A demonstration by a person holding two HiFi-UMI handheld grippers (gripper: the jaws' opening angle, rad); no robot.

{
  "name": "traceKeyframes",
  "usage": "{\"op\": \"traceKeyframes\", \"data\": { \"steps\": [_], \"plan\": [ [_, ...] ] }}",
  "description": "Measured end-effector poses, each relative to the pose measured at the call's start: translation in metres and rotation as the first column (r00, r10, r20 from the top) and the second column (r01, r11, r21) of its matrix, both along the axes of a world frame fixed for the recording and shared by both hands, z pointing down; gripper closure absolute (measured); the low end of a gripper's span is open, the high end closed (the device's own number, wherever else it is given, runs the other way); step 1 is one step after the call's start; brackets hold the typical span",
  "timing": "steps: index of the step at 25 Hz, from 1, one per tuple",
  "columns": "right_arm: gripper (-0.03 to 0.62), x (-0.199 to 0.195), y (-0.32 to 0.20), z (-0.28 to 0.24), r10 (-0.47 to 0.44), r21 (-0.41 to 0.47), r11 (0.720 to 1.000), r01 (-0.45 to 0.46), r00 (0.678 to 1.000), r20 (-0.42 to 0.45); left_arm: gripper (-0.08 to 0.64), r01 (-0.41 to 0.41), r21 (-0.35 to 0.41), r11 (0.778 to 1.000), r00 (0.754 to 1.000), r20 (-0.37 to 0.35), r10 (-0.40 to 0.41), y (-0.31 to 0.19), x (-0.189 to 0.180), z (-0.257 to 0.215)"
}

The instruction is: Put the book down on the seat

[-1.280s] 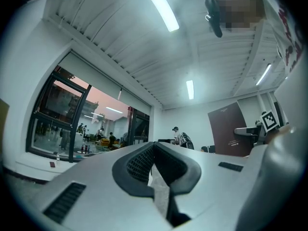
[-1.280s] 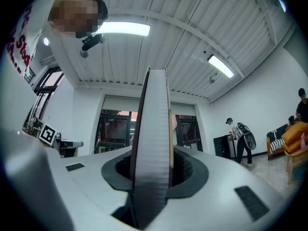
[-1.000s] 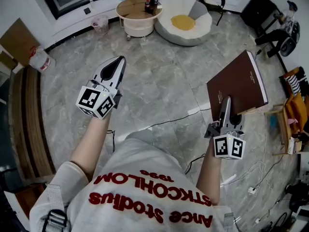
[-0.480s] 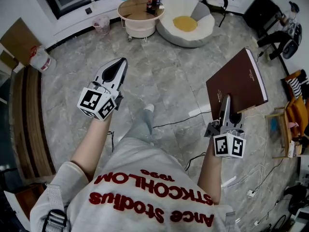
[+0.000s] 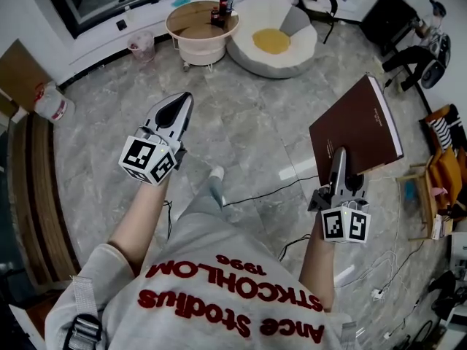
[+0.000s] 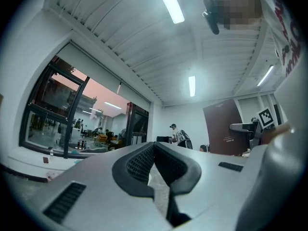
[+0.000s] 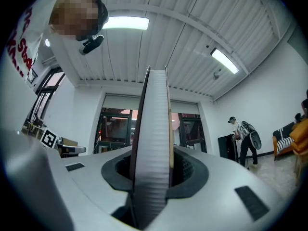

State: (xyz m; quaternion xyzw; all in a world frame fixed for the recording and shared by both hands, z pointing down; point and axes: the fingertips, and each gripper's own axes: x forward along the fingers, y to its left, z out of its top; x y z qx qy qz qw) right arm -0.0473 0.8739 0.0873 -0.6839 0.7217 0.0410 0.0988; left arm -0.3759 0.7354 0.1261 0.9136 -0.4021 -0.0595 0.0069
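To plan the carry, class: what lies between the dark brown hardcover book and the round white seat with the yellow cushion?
In the head view, only bare grey marble floor separates the brown book from the white seat.

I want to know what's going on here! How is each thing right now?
book: closed, held up in the air.
right gripper: shut on the book.
left gripper: shut, empty.
round seat: no book on it yet.
yellow cushion: lying on the round seat.
bottles: upright on the round table.
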Motion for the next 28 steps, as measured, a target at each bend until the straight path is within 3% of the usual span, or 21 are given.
{"op": "traceKeyframes", "data": {
  "steps": [20,28],
  "plan": [
    [0.439,0.021,-0.230,-0.006,0.045,-0.036,0.998,-0.044,0.999,0.019,0.545,-0.043,-0.023,0.999,0.999,-0.005,0.043,-0.249,0.035,-0.005],
    [0.439,-0.002,-0.357,-0.011,0.047,-0.038,0.998,-0.046,0.999,0.010,0.545,-0.054,-0.035,0.998,0.998,-0.012,0.054,-0.375,0.016,-0.002]
  ]
}}
